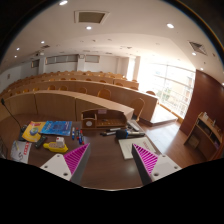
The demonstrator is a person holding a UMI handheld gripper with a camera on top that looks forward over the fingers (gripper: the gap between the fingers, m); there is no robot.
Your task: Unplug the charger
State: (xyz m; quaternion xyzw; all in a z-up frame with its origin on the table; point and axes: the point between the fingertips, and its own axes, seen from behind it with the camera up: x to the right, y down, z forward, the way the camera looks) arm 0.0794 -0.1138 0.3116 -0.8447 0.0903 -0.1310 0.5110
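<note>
Above a dark worktop [105, 165] in a lecture hall with curved wooden benches [70, 100], the gripper [110, 160] is held high with its jaws apart and nothing between them. No charger can be identified with certainty; a small dark object [122, 134] lies beyond the jaws beside white paper [135, 146], too small to name. Blue and yellow packages [48, 132] lie well to the left. A wrong target is judged the main risk, since the charger and its socket are not located; a descent begun from here could also strike the loose paper.
</note>
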